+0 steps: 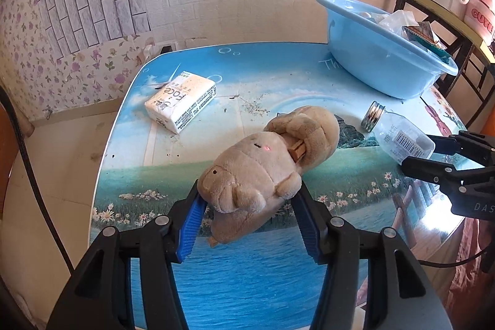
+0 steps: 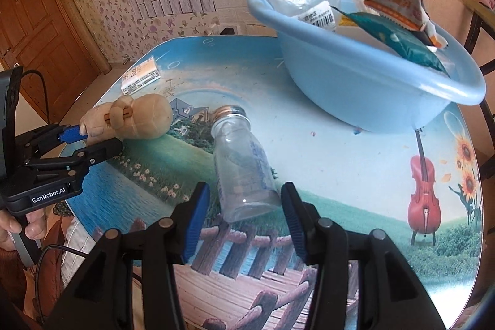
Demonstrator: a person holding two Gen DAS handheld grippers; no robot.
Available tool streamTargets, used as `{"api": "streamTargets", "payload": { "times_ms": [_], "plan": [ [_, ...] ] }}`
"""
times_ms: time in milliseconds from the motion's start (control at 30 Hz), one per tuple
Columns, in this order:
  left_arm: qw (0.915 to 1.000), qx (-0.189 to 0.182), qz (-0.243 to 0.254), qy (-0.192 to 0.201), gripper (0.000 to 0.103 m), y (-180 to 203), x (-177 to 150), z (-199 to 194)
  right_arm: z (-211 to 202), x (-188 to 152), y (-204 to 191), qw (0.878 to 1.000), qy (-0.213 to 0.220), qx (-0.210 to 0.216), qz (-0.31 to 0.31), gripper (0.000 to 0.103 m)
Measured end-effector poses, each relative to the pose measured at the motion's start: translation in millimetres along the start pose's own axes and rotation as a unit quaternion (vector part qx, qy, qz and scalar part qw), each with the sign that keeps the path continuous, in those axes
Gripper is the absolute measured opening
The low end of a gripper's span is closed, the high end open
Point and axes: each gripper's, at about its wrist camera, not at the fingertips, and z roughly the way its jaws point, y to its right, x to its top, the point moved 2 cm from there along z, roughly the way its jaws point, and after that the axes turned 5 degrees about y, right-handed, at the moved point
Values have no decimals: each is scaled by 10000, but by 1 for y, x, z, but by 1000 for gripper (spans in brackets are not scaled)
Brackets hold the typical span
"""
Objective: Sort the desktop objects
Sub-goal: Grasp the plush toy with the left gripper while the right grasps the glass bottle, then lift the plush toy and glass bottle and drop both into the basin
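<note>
Plush toy (image 1: 260, 172) lies on its side on the table (image 1: 247, 283), head end sitting between the jaws of the left gripper (image 1: 247, 221). Blue pads (image 1: 190, 225) flank the head; jaws apart, left pad touching or nearly touching the fabric, right pad close beside it, no visible squeeze. Judged: bracketing the toy ahead of a grasp, narrow end chosen because it fits the gap

Clear bottle (image 2: 241, 172), metal cap pointing away, lies on its side with its base between the jaws of the right gripper (image 2: 244, 221). Jaws apart, a gap shows on both sides of the base; not gripped. Lying flat, it may roll, so a square closing across the body looks sensible

Ahead and to the right of both grippers: blue basin (image 2: 355, 82) on the table, already holding wrappers and packets (image 2: 399, 39); likely the destination. Tissue pack (image 1: 181, 101) lies further ahead, left of the left gripper, untouched

Person's hand (image 2: 18, 225) holds the left gripper's handle
</note>
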Motion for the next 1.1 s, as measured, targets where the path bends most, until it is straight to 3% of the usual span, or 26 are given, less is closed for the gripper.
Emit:
{"api": "streamTargets", "payload": {
  "times_ms": [67,300,367,600,667,733,1100],
  "plan": [
    [10000,-37,-14,-26,64,-1,-1,2,2,0,4,10000,-3,-24,96,66],
    [9999,-45,73,-110,66,3,0,11,6,5,11,9999,52,-48,137,66],
    [9999,-92,79,-113,72,5,1,14,7,6,9,9999,88,-12,91,66],
    [9999,-119,83,-55,73,8,6,20,12,8,3,9998,104,130,-117,66],
    [9999,-124,93,-22,65,8,6,20,13,7,2,9996,91,209,-148,62],
    [9998,-151,87,1,57,8,7,19,13,7,1,9996,98,164,-211,45],
    [9995,-232,2,211,50,11,12,1,-7,9,-2,9985,350,333,-253,40]
  ]
}}
